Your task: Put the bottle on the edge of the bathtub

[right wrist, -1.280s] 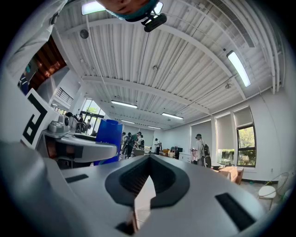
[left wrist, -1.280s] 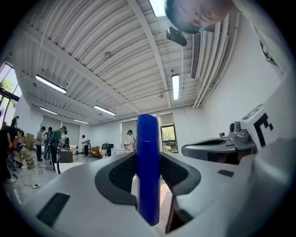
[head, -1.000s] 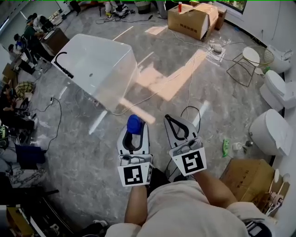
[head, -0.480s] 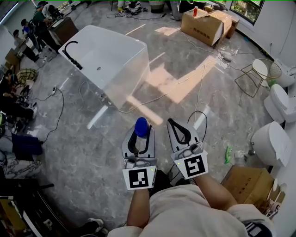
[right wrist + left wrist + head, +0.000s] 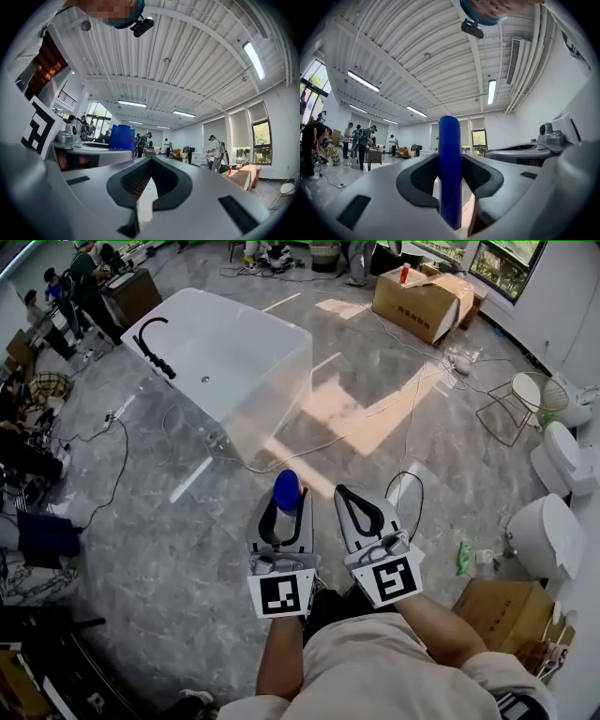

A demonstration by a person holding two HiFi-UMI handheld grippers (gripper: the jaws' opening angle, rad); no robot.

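The bottle (image 5: 287,490) is blue and stands upright between the jaws of my left gripper (image 5: 283,512), which is shut on it. In the left gripper view the bottle (image 5: 450,168) fills the gap between the dark pads. Its blue top (image 5: 122,137) also shows in the right gripper view. My right gripper (image 5: 344,493) is held level beside the left one, shut and empty, and its pads meet at the tip (image 5: 143,197). The white bathtub (image 5: 234,352) with a black faucet (image 5: 155,343) stands ahead to the left, some way beyond both grippers.
Cables (image 5: 403,409) trail over the marble floor. Cardboard boxes (image 5: 427,301) stand at the far right, another box (image 5: 497,610) near right. Toilets (image 5: 548,535) and a wire side table (image 5: 525,395) line the right wall. People work at desks (image 5: 84,287) on the far left.
Both grippers have moved forward together toward the bathtub, which now lies nearer and more central in the head view. The left gripper's hold on the bottle is unchanged.
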